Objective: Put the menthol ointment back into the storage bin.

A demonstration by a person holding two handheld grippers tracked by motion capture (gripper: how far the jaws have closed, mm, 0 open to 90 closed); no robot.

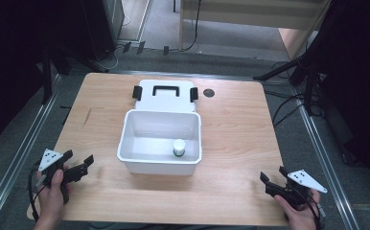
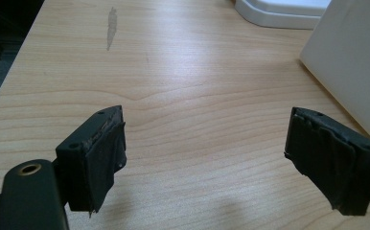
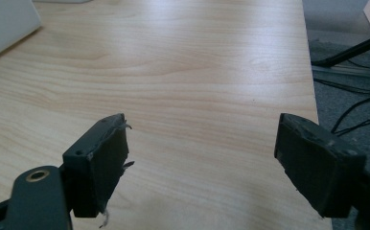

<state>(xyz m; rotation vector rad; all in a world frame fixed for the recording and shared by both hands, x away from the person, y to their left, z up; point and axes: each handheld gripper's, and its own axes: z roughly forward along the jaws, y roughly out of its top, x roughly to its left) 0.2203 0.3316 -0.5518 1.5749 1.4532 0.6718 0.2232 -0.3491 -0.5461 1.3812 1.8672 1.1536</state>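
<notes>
1. Two claws rest at the near corners of the tabletop (image 1: 236, 129). The left claw (image 1: 80, 165) and the right claw (image 1: 273, 181) both stand with jaws wide apart, and nothing sits between the pads of either.

2. Location of the work items: the white bin (image 1: 160, 142) stands at the centre of the tabletop, well apart from both claws. A small bottle (image 1: 179, 147) with a white cap stands upright inside it, near the front right corner. The white lid (image 1: 165, 95), with a black handle and black side latches, lies flat just behind the bin and touches or nearly touches its rear rim.

3. Hazard, bottle: the bottle is narrow and upright. A claw that enters the bin at an angle is likely to clip the cap and tip it. The near wall beside it leaves little room for a jaw on that side.

4. Hazard, bin: the bin appears light and sits on smooth wood. A one-sided push on its rim probably slides or rotates it, and it may shove the lid toward the far edge.

5. Hazard, lid: if the lid is lifted by one latch alone, it is likely to swing and strike the bin rim.

6. Surface: pale wood grain with a dark scuff (image 2: 111, 26) on the left side and a round black cable port (image 1: 209, 92) near the far edge.

7. Room: grey floor, metal rails along both sides of the tabletop, loose cables (image 1: 288, 108) at the right, dark stands and equipment around the perimeter.
</notes>
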